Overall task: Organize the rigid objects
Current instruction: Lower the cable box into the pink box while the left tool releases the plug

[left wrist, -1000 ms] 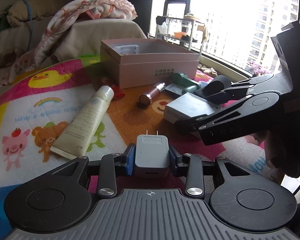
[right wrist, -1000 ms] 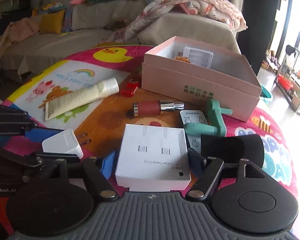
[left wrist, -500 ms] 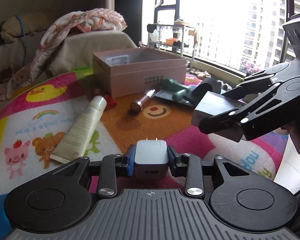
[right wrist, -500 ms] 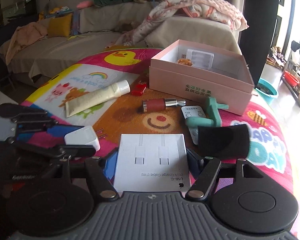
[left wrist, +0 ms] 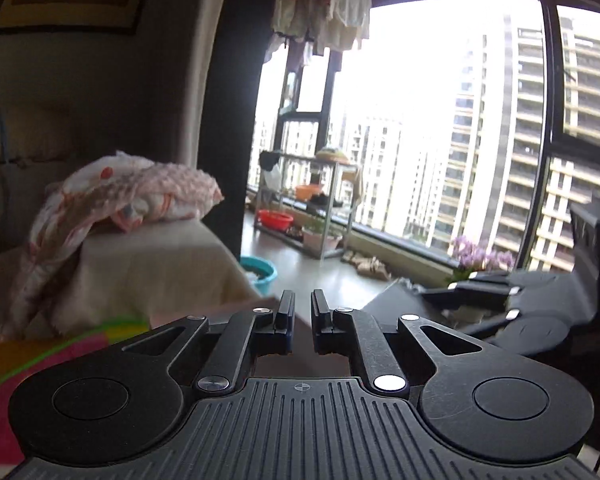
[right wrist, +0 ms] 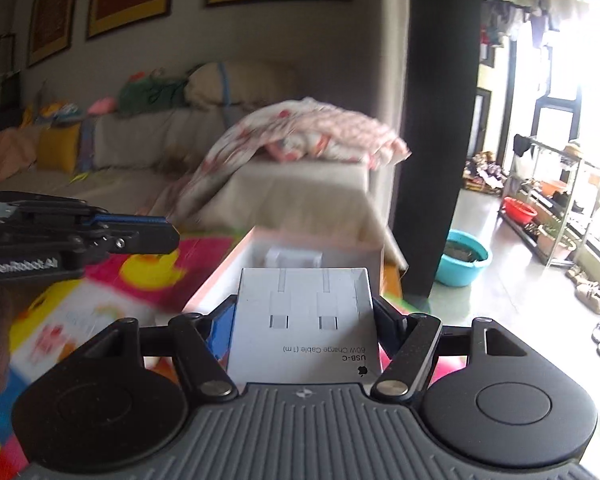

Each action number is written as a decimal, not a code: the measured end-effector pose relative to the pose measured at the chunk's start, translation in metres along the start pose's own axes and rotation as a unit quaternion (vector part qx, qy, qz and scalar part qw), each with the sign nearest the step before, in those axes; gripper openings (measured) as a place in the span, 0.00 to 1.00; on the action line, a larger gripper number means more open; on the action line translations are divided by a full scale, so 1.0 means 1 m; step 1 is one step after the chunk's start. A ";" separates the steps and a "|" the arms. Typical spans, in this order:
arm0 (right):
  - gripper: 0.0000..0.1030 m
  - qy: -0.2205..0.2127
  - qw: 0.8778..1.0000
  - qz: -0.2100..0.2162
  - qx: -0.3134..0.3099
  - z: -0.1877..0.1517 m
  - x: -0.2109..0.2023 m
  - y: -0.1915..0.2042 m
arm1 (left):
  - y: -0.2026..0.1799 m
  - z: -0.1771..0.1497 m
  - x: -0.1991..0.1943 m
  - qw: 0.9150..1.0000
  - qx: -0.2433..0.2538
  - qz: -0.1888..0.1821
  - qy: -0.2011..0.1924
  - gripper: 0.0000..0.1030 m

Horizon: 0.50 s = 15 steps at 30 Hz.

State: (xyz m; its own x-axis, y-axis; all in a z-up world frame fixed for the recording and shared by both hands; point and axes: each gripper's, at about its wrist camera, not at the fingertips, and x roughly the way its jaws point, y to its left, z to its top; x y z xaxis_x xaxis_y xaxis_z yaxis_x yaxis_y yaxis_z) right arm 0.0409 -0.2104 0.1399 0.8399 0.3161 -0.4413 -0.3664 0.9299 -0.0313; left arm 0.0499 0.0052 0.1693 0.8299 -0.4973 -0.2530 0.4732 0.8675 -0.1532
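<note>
The right gripper [right wrist: 304,316] clamps a white cable box [right wrist: 304,320] above the pink box [right wrist: 256,252]; the left gripper [left wrist: 302,312] is closed, empty. A draped sofa [right wrist: 300,192] stands beyond the counter's far edge.

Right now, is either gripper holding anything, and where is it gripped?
The right gripper clamps the white cable box by its two side edges. The left gripper is shut and holds nothing.
</note>
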 end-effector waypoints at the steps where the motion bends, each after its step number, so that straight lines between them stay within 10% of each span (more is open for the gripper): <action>1: 0.67 -0.009 1.000 -0.010 -0.001 0.011 0.012 -0.002 | 0.006 0.014 0.012 1.000 -0.018 -0.001 -0.011 0.12; 6: 0.77 0.005 0.999 -0.041 0.006 0.035 0.058 -0.018 | 0.037 0.037 0.074 0.994 -0.097 0.039 0.036 0.17; 15: 0.83 0.052 0.999 0.015 0.004 -0.037 0.042 -0.013 | 0.050 -0.078 0.034 0.988 -0.075 0.071 0.114 0.17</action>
State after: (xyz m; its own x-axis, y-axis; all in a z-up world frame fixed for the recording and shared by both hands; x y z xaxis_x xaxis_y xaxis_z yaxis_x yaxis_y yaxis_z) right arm 0.0659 -0.2160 0.0886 0.7817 0.3237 -0.5331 -0.3878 0.9217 -0.0090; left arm 0.0789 0.0310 0.0782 0.7885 -0.3752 -0.4873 0.2940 0.9259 -0.2371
